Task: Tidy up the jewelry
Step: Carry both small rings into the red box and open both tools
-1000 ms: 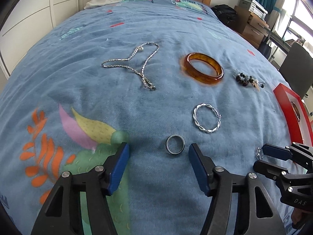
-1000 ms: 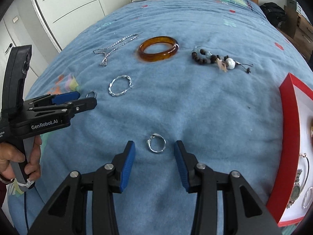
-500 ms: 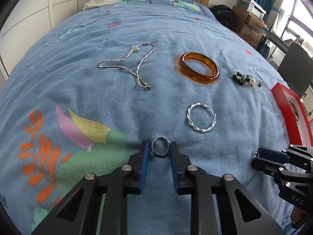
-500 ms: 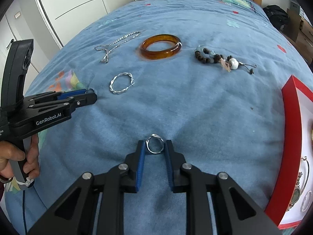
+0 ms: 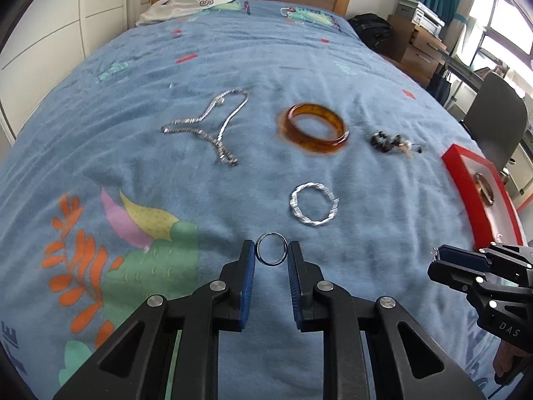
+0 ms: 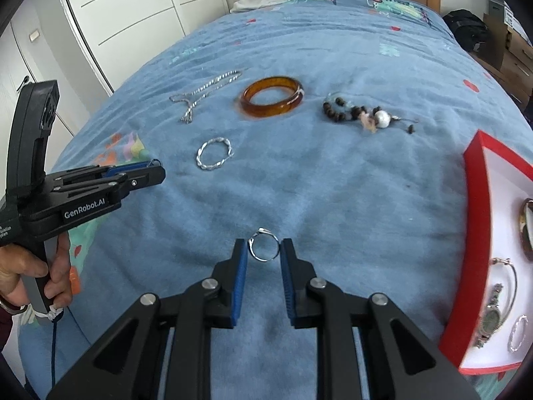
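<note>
Both grippers have closed since a second ago, when each ring lay loose on the blue bedspread [image 5: 349, 66] between wide jaws. Now the left gripper [image 5: 271, 253] pinches a dark band ring [image 5: 271, 249], raised off the cover, while the right gripper [image 6: 264, 248] clamps a thin silver ring [image 6: 263, 246], near the red tray [image 6: 479, 206].

— What's my left tool [image 5: 271, 255] pinching? A band ring [image 5: 271, 248] of smooth, shiny metal, between ribbed blue pads on matt black plastic

— And my right tool [image 6: 264, 250]? A thin ring [image 6: 263, 246] of bright polished wire

— The rest? A glossy amber bangle [image 6: 271, 96], translucent; a twisted silver bangle [image 5: 313, 203]; a glittering chain [image 5: 210, 126]; all on the bed's [image 5: 133, 173] soft, fuzzy cloth cover
</note>
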The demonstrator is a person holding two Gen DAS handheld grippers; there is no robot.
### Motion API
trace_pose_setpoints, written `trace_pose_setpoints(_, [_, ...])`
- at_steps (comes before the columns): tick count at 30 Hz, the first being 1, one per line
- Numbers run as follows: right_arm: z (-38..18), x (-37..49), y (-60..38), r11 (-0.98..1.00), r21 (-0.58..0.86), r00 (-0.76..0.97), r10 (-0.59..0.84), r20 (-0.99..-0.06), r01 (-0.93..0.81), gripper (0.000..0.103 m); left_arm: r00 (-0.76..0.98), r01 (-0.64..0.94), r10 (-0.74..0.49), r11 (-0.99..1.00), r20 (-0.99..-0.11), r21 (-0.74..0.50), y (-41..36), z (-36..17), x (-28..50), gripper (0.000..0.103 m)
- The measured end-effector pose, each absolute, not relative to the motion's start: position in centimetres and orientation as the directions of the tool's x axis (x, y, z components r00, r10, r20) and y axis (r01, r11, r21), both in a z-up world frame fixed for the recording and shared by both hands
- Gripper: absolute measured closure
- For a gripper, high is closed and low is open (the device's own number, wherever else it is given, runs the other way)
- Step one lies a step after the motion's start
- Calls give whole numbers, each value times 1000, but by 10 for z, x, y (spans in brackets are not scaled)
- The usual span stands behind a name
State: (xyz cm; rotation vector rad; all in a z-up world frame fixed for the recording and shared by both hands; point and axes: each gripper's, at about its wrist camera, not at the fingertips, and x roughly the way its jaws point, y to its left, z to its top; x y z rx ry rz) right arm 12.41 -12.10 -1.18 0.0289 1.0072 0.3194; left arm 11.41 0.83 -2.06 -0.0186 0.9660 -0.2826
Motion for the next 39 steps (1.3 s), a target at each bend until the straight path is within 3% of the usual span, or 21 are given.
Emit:
trace_pose_setpoints(9, [31,96,-170,969,161,574,242,-782,-189,84,530,316,-324,933,-784,-173,-44,13,101,84])
trace_pose_setpoints(20, [66,72,-307,996,87,637,87,-766,-31,84,441,495,-490,832,-752,-251,-174,37,109,84])
trace_pose_setpoints(27, [56,95,-368,997,82,627,69,-776,-8,84,385,571,-530,780,-755,-256,-256,32,122,84])
trace_pose_setpoints(39, [10,143,-418,989,119,560,149,-815,-91,84,337,584,-463,786,-819,-204,-325,-11,152,84])
